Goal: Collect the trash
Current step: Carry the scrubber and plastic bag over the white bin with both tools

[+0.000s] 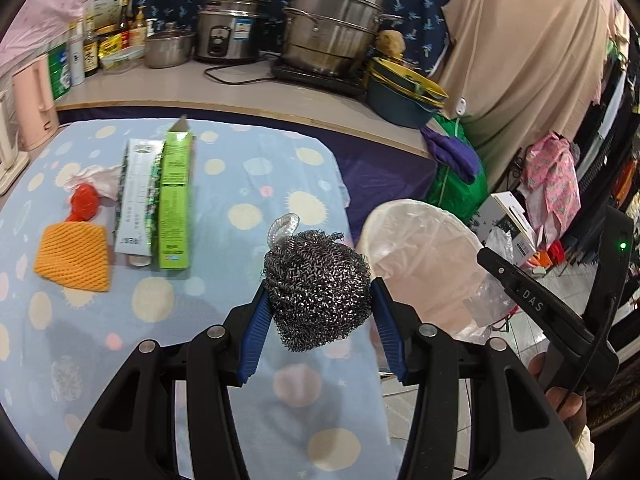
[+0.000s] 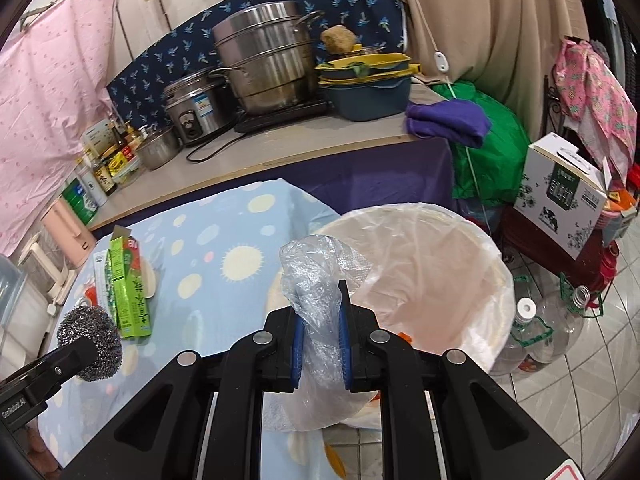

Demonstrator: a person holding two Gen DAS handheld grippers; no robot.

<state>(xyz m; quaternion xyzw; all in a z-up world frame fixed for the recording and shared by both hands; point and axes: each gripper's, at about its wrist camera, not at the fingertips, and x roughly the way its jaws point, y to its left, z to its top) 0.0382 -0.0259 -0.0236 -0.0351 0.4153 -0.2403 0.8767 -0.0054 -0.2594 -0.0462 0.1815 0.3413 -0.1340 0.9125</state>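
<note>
Gripping a steel wool scourer [image 1: 318,290], the left gripper [image 1: 318,300] is pinching the ball between its blue fingers [image 1: 256,332], half spread around it, above the edge of the table [image 1: 248,184] covered in a light blue dotted cloth. The right gripper [image 2: 322,320] is pinching a crumpled clear plastic bag [image 2: 316,276] with its fingers [image 2: 298,344] pressed nearly together; the bag is hanging just beside the rim of the trash bin [image 2: 472,240], which is lined with a translucent bag and standing on the tiled floor next to the table. Remaining on the table are lying a green carton [image 1: 174,200], a white tube [image 1: 134,200] touching the carton, an orange net sponge [image 1: 74,256], a red wrapper [image 1: 84,202] and a crumpled tissue [image 1: 100,178].
</note>
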